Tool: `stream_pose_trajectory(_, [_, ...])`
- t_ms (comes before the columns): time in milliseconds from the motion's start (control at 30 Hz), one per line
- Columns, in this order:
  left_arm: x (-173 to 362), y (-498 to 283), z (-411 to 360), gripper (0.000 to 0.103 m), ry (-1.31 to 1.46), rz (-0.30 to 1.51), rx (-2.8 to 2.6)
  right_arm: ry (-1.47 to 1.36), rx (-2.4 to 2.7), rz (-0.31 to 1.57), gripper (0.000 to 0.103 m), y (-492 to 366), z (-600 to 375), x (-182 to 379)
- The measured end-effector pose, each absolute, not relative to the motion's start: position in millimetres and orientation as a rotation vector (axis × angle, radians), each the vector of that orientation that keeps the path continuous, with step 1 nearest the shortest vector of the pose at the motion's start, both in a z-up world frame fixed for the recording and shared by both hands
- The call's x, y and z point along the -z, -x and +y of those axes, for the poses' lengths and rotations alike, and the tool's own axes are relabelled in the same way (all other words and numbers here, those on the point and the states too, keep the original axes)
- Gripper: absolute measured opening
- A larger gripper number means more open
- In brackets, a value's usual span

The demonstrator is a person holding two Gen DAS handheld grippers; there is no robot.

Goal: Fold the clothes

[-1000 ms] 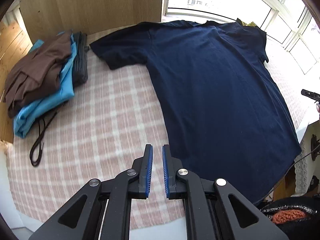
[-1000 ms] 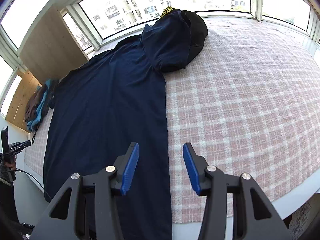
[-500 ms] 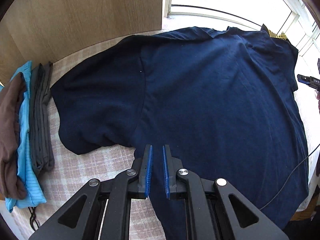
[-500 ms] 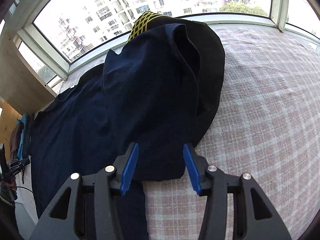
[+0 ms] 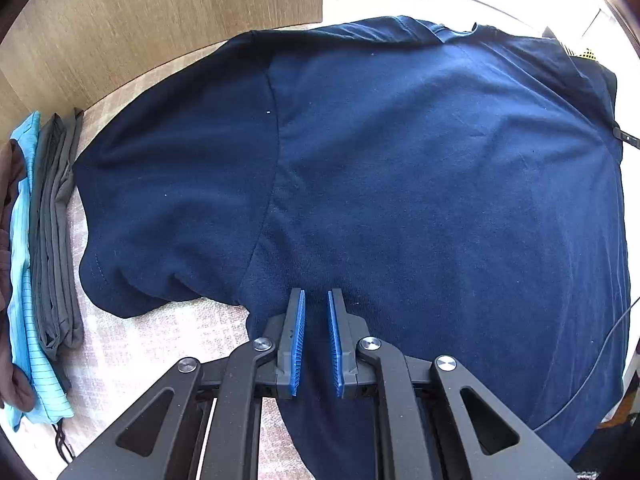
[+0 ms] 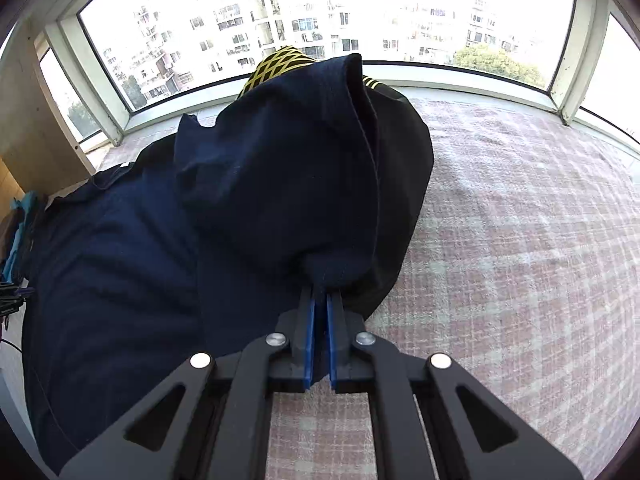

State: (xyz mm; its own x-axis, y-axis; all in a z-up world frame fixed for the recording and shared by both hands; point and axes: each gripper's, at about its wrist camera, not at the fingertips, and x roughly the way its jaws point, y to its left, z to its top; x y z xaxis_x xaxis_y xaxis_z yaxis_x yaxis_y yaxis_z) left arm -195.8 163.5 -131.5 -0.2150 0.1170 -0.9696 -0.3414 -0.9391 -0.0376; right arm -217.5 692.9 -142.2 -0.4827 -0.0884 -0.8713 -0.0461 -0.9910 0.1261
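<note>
A navy T-shirt (image 5: 400,180) lies spread on the checked cloth (image 5: 160,352). My left gripper (image 5: 316,304) hovers over the shirt's side just below the armpit, beside the left sleeve (image 5: 172,208). Its blue pads stand a narrow gap apart with nothing between them. In the right wrist view the shirt (image 6: 120,280) runs off to the left. My right gripper (image 6: 320,296) is shut on the hem of the other sleeve (image 6: 280,184), which bunches up in front of the pads.
A stack of folded clothes (image 5: 40,260) in brown, light blue and grey sits at the left by the wooden panel (image 5: 160,20). A black garment with a yellow net pattern (image 6: 408,200) lies under the held sleeve. Windows (image 6: 320,12) line the far edge. A thin cable (image 5: 600,360) hangs at the right.
Both grippers moved forward over the shirt. The right gripper, open before, reached the sleeve and shut on its hem. The left gripper kept the same narrow gap.
</note>
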Motion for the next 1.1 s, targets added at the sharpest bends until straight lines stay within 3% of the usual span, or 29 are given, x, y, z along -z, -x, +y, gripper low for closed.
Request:
stream_pose_trajectory(33, [132.0,195.6,162.8,0.011,1.748,0.263,-2.225,-1.608,2.667,-0.255,0.005,219.9,696.5,146.3])
stream_pose_trajectory(167, [134.1,194.0,161.8,0.011,1.74,0.265,-2.223,-1.637,2.666,-0.153,0.02,218.1,680.1,142.5])
stream_pose_trajectory(367, [123.5,185.7,149.9,0.014,1.697,0.268,-2.267,-1.469,2.94,-0.263,0.023,175.2,689.6,83.9])
stream_pose_trajectory(467, [103.2,171.9,131.5,0.014,1.647,0.245,-2.324,-1.418,2.766,-0.175,0.027,172.5,646.6,63.8])
stream_pose_trajectory(567, [87.9,161.4,120.3,0.018,1.624,0.311,-2.359,-1.35,2.607,-0.066,0.039,176.8,590.2,57.9])
stream_pose_trajectory(767, [77.8,172.4,102.3,0.022,1.614,0.355,-2.363,-1.299,2.331,0.034,0.038,229.7,450.7,87.1])
stream_pose_trajectory(867, [80.0,187.0,90.1,0.022,1.595,0.309,-2.369,-1.276,2.244,0.058,0.02,261.7,384.1,107.4])
stream_pose_trajectory(967, [83.1,204.4,83.8,0.022,1.584,0.29,-2.388,-1.307,2.188,0.094,0.011,299.9,328.9,133.4])
stream_pose_trajectory(1100, [83.0,221.6,80.4,0.022,1.56,0.241,-2.402,-1.39,2.118,0.132,0.009,341.4,286.6,168.7])
